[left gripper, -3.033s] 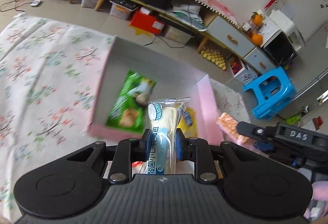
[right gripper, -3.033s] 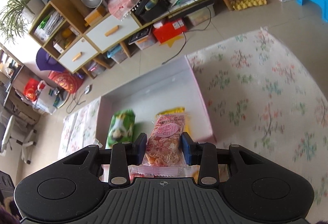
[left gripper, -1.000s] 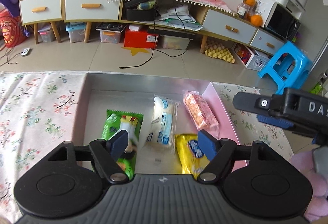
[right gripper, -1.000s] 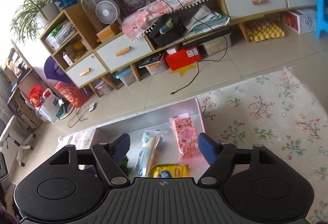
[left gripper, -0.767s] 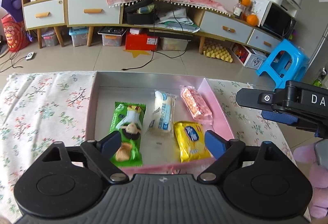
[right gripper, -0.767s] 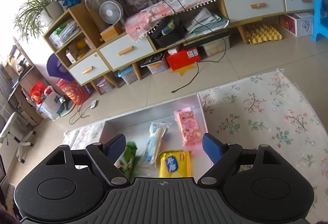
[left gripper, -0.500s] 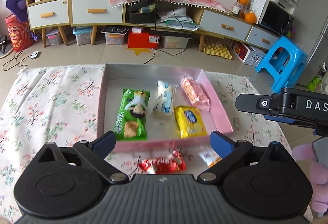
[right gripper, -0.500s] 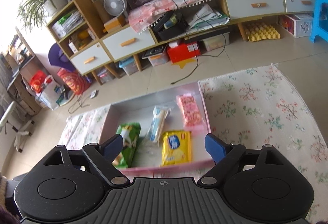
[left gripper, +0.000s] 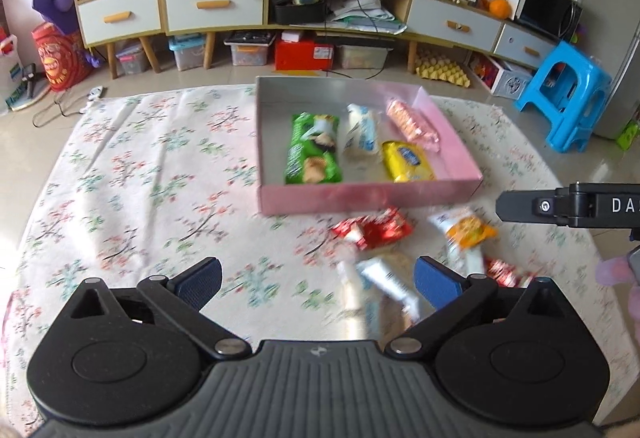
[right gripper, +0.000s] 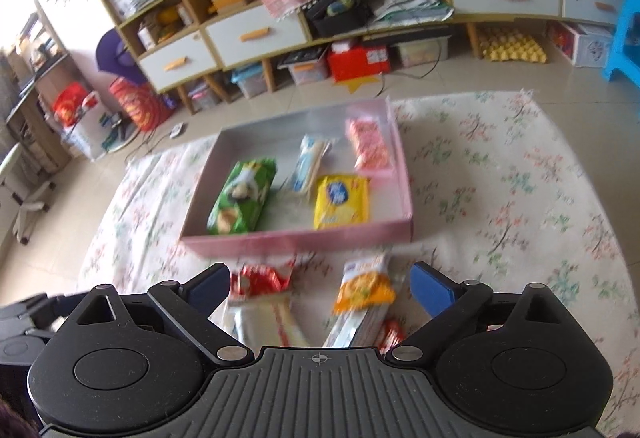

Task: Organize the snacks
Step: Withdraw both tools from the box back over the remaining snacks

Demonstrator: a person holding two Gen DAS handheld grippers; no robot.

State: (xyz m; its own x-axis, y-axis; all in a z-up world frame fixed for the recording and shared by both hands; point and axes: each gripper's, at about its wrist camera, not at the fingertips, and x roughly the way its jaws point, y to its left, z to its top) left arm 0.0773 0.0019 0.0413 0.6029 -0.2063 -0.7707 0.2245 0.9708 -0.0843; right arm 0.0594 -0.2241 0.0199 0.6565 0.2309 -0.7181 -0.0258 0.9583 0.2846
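A pink box sits on a floral cloth. Inside lie a green packet, a white-blue packet, a yellow packet and a pink packet. In front of the box lie loose snacks: a red packet, an orange packet and white packets. My left gripper is open and empty above the cloth. My right gripper is open and empty above the loose snacks.
Low cabinets with drawers and floor boxes stand behind the table. A blue stool stands at the right. The right gripper's body shows in the left wrist view.
Both grippers let go of their packets, the white-blue one and the pink one, inside the box. Both then pulled back and up, jaws wide open, so the loose snacks came into view.
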